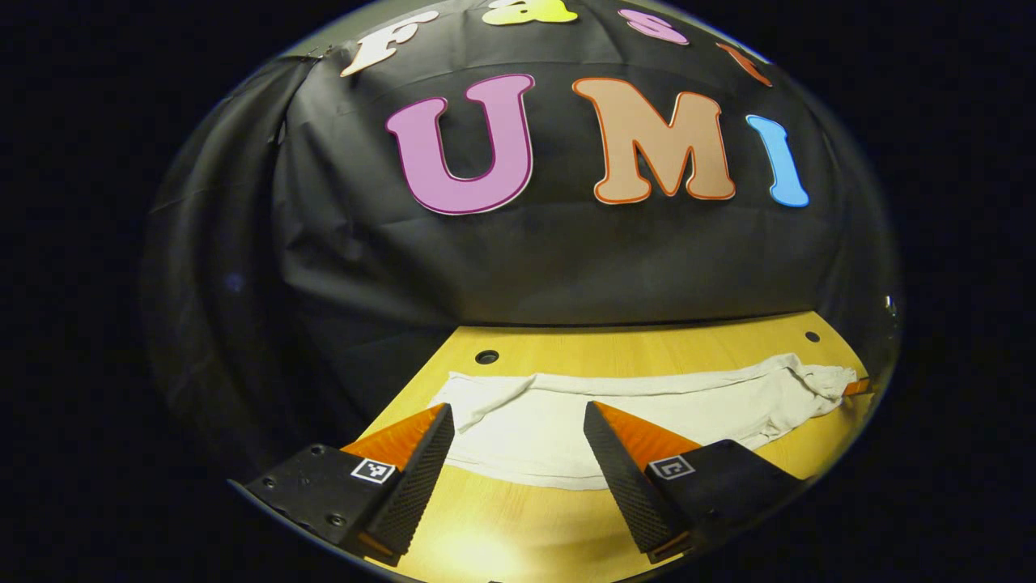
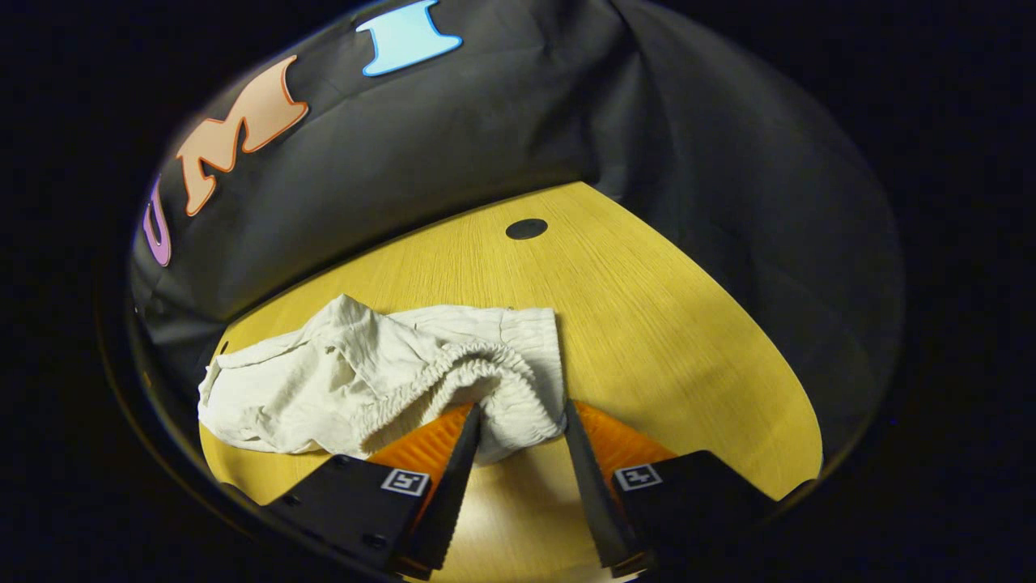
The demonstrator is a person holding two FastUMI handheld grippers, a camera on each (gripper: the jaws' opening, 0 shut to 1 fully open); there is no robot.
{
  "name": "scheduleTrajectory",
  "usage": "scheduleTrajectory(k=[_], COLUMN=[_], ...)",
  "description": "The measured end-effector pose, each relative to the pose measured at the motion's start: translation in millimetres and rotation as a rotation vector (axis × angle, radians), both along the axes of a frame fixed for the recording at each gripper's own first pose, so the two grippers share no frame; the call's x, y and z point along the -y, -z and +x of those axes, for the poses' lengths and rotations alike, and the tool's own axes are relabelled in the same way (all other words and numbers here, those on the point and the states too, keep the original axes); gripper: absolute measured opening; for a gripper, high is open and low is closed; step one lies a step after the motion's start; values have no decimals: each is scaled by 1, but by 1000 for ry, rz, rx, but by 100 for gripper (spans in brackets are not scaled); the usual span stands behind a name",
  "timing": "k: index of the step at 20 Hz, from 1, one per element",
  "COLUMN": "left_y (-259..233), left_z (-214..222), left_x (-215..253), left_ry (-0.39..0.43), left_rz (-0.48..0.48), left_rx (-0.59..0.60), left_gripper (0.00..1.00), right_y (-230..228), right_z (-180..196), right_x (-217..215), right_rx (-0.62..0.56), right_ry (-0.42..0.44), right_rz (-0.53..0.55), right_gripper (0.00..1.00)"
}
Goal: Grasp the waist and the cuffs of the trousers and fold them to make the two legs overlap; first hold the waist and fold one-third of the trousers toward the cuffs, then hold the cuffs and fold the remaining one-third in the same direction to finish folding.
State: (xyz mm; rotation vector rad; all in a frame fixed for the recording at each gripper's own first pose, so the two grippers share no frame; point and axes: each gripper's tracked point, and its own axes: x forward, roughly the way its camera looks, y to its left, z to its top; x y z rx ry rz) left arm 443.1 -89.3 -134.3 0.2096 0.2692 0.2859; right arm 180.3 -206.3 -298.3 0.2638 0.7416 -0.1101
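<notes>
Your soft, light, floppy white cotton trousers (image 1: 647, 405) lie flat on the yellow wooden counter (image 2: 664, 324). Both jaws are wide apart, empty. Pinch the thick, stretchy waist (image 2: 494, 380), near your right gripper (image 2: 522, 417)

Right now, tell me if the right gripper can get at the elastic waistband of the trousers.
Probably yes. In the right gripper view the right gripper is open, and the gathered waistband of the trousers lies right at its fingertips on the table, with nothing between them.
</notes>
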Motion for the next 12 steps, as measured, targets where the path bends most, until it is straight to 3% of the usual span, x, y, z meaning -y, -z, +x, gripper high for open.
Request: scheduleTrajectory(k=[4,5,7,12], left_y=[5,5,3,3], left_z=[9,11,13,15], left_x=[18,20,24,23], left_ry=[35,39,53,79], left_rz=[2,3,3,-14], left_rx=[3,3,8,15], left_gripper=[97,97,97,96], right_y=[-5,-9,-11,-41], right_z=[6,6,5,10], right_x=[-1,0,0,-1], right_rx=[6,12,15,91], right_ry=[44,60,54,48], right_rz=[69,79,71,74], right_gripper=[44,21,13,11])
